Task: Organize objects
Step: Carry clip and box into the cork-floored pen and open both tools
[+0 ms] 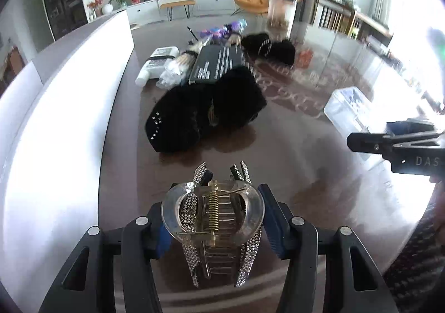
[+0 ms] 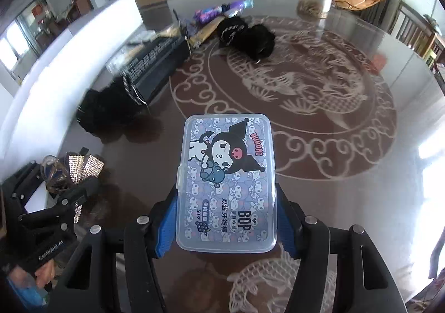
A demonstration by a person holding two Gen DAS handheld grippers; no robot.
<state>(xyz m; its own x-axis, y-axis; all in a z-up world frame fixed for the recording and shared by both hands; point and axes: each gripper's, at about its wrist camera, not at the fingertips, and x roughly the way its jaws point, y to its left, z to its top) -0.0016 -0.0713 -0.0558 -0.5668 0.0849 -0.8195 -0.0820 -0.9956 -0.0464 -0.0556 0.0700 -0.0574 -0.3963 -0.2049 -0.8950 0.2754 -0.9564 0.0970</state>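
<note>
- The surface is dark and glossy, with a pale dragon pattern.
- Black furry items lie beyond the left gripper.
- The right gripper has its jaws clamped on a clear floss-pick box, above the surface.
- The left gripper has its jaws clamped on a rhinestone hair claw.

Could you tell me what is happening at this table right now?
A person is tidying small items with two tools. The left hand-held gripper is closed on a clear rhinestone hair clip, while the right hand-held gripper clamps a translucent cartoon-printed floss pick box by its long sides. Black furry hair clips, a black box and a white bottle lie farther back on the glossy table.
</note>
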